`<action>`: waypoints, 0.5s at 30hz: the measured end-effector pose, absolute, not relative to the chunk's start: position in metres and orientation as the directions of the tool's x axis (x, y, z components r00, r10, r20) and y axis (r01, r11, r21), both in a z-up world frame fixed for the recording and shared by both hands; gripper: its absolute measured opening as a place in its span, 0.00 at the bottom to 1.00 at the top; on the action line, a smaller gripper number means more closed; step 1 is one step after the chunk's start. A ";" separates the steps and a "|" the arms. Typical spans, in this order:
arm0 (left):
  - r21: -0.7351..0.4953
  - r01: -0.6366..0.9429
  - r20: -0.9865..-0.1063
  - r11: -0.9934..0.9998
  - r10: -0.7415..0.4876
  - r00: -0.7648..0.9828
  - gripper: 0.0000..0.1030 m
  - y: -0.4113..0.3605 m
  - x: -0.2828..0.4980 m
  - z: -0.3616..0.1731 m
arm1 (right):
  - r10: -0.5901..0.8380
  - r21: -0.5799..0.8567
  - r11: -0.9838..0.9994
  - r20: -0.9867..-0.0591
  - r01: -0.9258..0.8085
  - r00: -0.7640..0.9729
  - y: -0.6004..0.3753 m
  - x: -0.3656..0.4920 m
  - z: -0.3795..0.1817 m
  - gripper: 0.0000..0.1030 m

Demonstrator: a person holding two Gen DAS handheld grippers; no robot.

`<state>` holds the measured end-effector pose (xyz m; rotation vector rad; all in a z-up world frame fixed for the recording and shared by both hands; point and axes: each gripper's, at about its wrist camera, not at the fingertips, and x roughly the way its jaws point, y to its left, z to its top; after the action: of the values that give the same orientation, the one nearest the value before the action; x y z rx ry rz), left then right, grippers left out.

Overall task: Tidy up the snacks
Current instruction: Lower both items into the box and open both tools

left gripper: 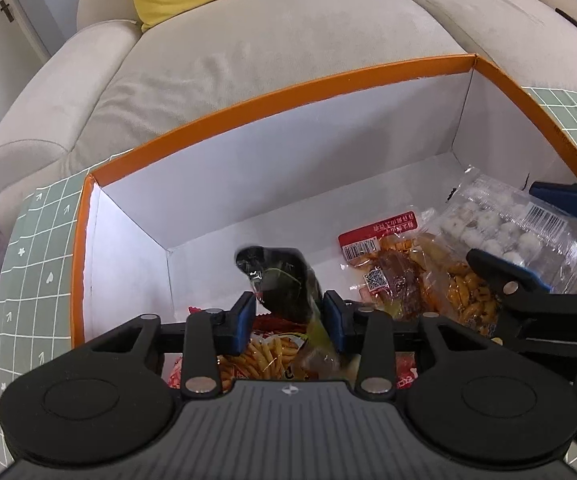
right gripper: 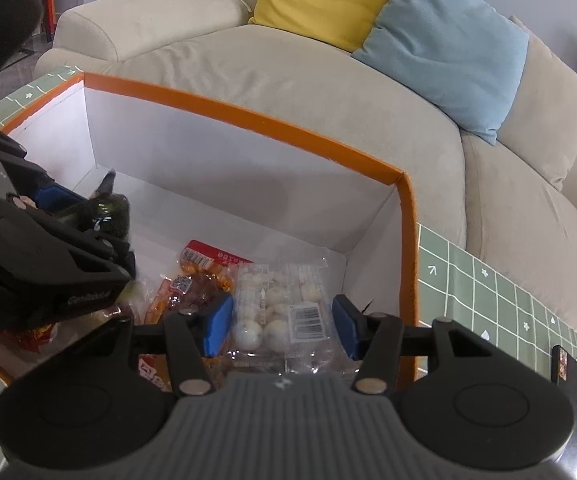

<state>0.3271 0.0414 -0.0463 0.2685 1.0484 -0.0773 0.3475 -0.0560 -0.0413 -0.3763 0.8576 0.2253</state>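
A white box with an orange rim holds the snacks. My left gripper reaches into its left part. A dark green packet stands upright between the blue pads, with a thin gap at the left pad, so the gripper is open. My right gripper is low in the right part. A clear bag of white balls lies between its pads, which do not visibly press on it.
A red-labelled packet of orange-brown pieces lies mid-box. Under my left gripper lies a packet picturing fries. The box stands on a green grid tablecloth. Behind it is a beige sofa with yellow and blue cushions.
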 end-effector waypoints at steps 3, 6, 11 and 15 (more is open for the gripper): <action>0.176 0.202 -0.859 0.963 0.050 0.510 0.66 0.041 0.323 -0.042 | 0.045 -0.229 0.913 -0.766 -0.337 0.642 -0.057 0.344 -0.038 0.53; 0.195 0.200 -0.847 0.960 0.062 0.528 0.73 0.039 0.320 -0.035 | 0.040 -0.231 0.917 -0.757 -0.324 0.652 -0.058 0.341 -0.036 0.59; 0.217 0.175 -0.823 0.960 0.084 0.561 0.76 0.041 0.310 -0.022 | 0.046 -0.211 0.932 -0.737 -0.295 0.675 -0.063 0.333 -0.025 0.74; 0.212 0.138 -0.794 0.967 0.088 0.601 0.80 0.045 0.294 -0.007 | 0.052 -0.178 0.950 -0.718 -0.256 0.694 -0.075 0.324 -0.014 0.85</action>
<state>0.2939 0.0445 -0.0065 0.2642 0.9279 -0.0294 0.3239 -0.0746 -0.0142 -0.2751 0.7876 0.1740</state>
